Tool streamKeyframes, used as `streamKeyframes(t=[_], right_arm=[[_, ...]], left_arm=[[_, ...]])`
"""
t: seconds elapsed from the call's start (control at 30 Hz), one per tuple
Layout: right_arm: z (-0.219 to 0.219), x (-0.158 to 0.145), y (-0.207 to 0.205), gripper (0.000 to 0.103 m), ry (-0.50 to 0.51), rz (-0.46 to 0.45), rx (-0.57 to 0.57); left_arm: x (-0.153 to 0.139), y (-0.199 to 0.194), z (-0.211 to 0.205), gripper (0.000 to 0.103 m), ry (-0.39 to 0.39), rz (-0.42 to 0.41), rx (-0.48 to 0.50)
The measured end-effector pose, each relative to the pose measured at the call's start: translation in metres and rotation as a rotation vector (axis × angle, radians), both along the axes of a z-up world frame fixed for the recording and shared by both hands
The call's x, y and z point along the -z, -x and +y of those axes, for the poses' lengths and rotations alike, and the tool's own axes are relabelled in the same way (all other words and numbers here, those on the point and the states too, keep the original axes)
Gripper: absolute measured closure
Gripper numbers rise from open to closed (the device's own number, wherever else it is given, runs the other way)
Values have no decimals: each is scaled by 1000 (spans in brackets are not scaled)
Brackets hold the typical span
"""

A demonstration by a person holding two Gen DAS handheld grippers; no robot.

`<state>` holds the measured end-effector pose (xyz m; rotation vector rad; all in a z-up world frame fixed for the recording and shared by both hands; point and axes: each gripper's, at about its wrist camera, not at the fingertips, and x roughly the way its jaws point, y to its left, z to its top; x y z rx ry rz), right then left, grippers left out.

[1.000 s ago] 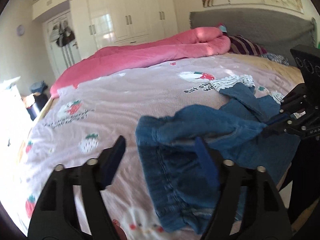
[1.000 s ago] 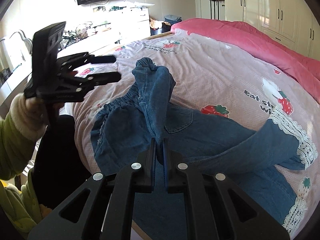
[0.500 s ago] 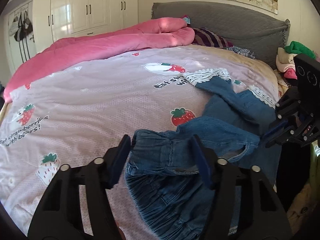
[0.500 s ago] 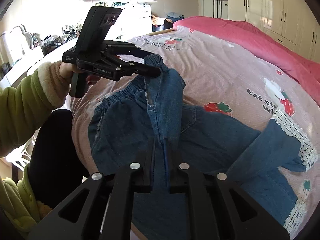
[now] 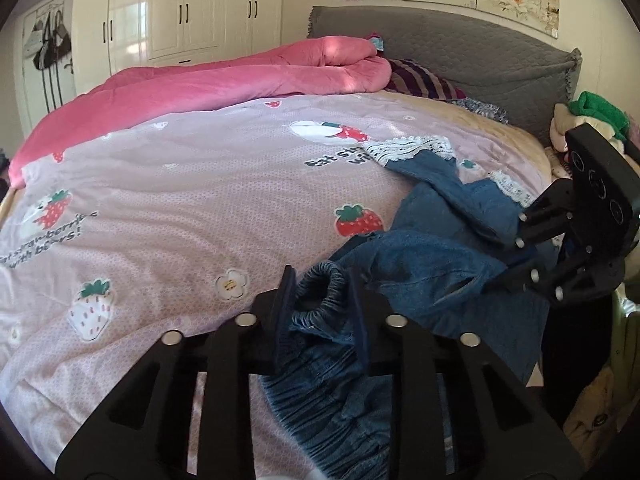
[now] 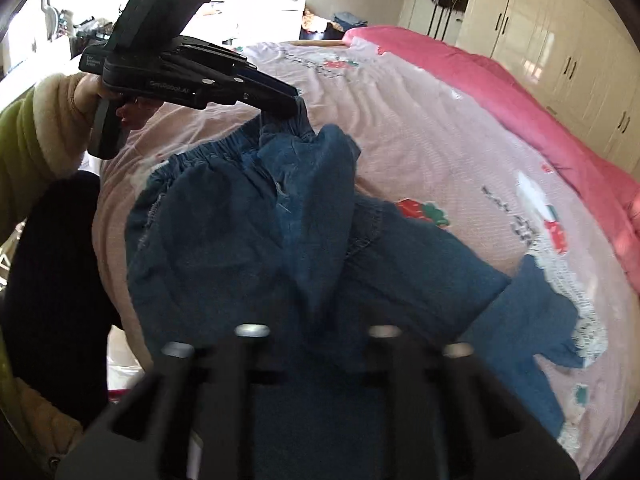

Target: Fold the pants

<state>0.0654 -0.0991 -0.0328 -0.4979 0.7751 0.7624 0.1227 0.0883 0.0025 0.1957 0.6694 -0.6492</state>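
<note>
Blue denim pants [image 5: 432, 264] with white lace cuffs [image 5: 412, 146] lie crumpled on the pink strawberry bedspread [image 5: 180, 200]. My left gripper [image 5: 322, 300] is shut on the gathered elastic waistband [image 5: 324, 284]; it also shows in the right wrist view [image 6: 294, 106], pinching the waistband [image 6: 224, 148]. My right gripper [image 6: 316, 320] is shut on a fold of denim [image 6: 316, 220] in the seat area, its fingertips hidden by cloth. It also appears at the right of the left wrist view [image 5: 508, 264]. The legs trail right toward the cuffs [image 6: 580, 308].
A rolled pink duvet [image 5: 240, 80] lies along the far side of the bed. A grey headboard [image 5: 460, 56], striped pillow [image 5: 420, 84] and a pile of clothes [image 5: 592, 116] are at the right. White wardrobes [image 6: 560, 40] line the wall.
My left gripper has moved onto the waistband and closed from wide open to a grip on it. My right gripper has kept its hold on the denim fold.
</note>
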Motion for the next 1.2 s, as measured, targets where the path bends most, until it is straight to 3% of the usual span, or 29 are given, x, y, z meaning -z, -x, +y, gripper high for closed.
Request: streamKeyframes(t=[0.07,0.17,0.2,0.23,0.27,0.43,0.63,0.73,0.87,0.97,1.2], right_arm=[[-2,-1,0,101,-25,19,-3],[-5,-5,2,101,-47,21,-1],[-6,-6,2,101,-56,23,3],[-8,-8,1,101,-71,33,9],[-10,-10,3,101,-81,37,12],[-17,-29,9,101,-147,35,13],[-15,-53,41,101,-197,-18,-66],[-3,-41,60,101,-144,-26,-147],[13,-7,67,101,-70,33,-163],[19,14,68,100,-28,55,-163],[13,25,74,97,-44,75,-153]], left_arm=[[2,1,2,65,-3,13,2],[6,0,2,65,3,28,15],[6,1,1,69,2,27,20],[5,2,-1,87,-3,19,24],[3,4,-2,93,-8,8,25],[-10,15,9,101,33,-31,8],[-25,49,36,101,145,-62,-10],[-20,69,41,101,135,-50,-21],[-1,88,38,101,51,-6,-34],[5,96,40,101,41,10,-43],[3,110,40,100,34,29,-51]])
